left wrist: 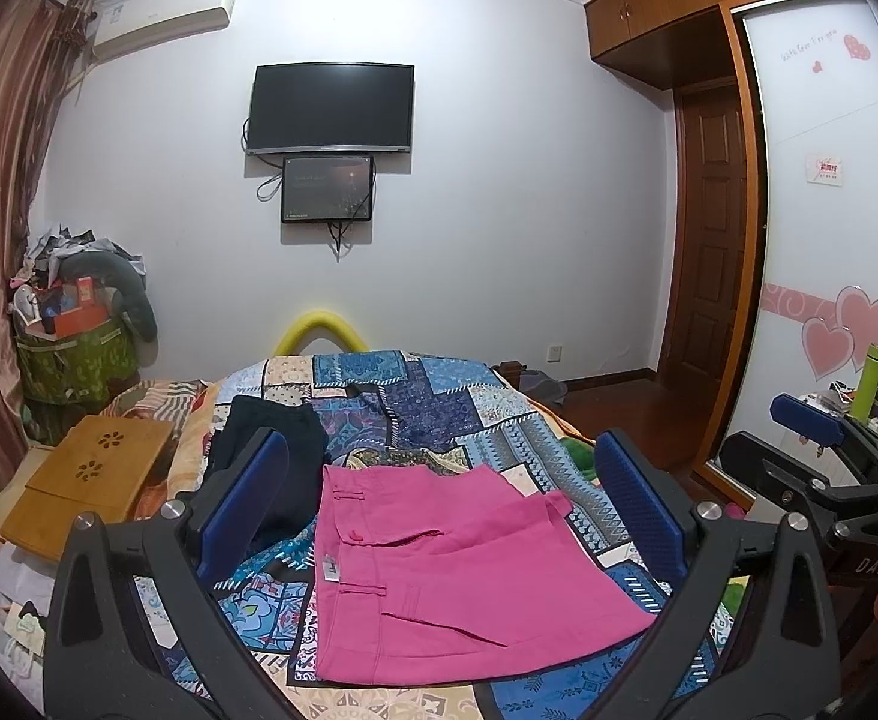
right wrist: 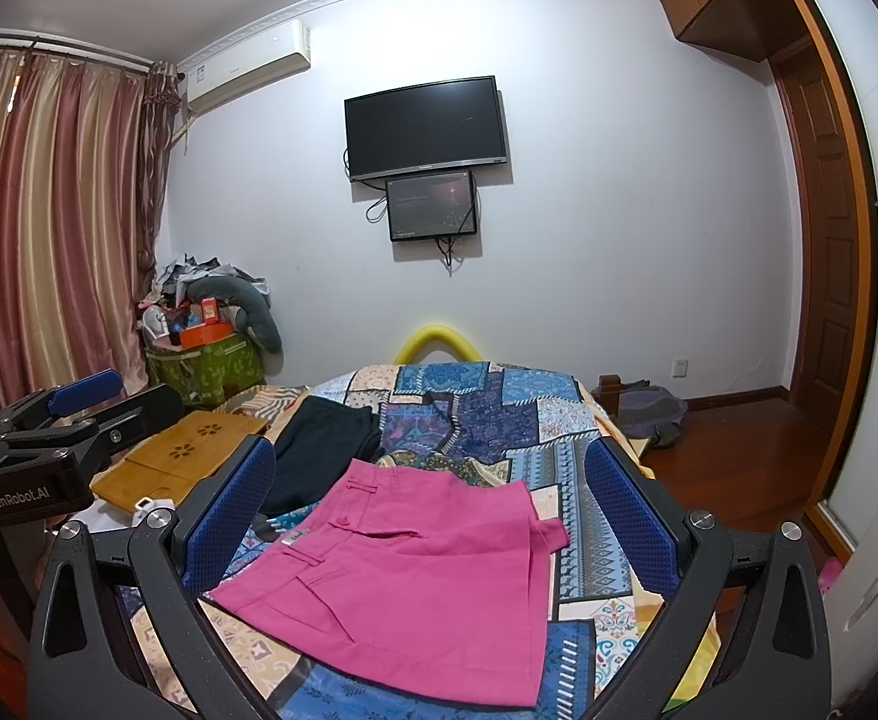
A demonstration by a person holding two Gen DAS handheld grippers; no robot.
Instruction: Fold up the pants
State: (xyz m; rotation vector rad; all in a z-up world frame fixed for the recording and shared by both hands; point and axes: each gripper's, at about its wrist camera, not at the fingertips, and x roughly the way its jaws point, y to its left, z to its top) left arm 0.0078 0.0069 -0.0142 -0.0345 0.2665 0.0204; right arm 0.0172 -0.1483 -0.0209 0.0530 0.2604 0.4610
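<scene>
Holding both tools above the bed (left wrist: 415, 396), you keep your left claw (left wrist: 439, 504) wide and empty, and your right claw (right wrist: 433, 516) wide and empty too. The pink pants (left wrist: 451, 576) lie folded flat on the patchwork cover, just beside a dark garment (left wrist: 271, 450).

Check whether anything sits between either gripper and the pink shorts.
Nothing visible does. The pink shorts lie flat on the patchwork bedspread, directly ahead of both open grippers, left gripper and right gripper. The dark pants lie beyond, off to the left.
</scene>
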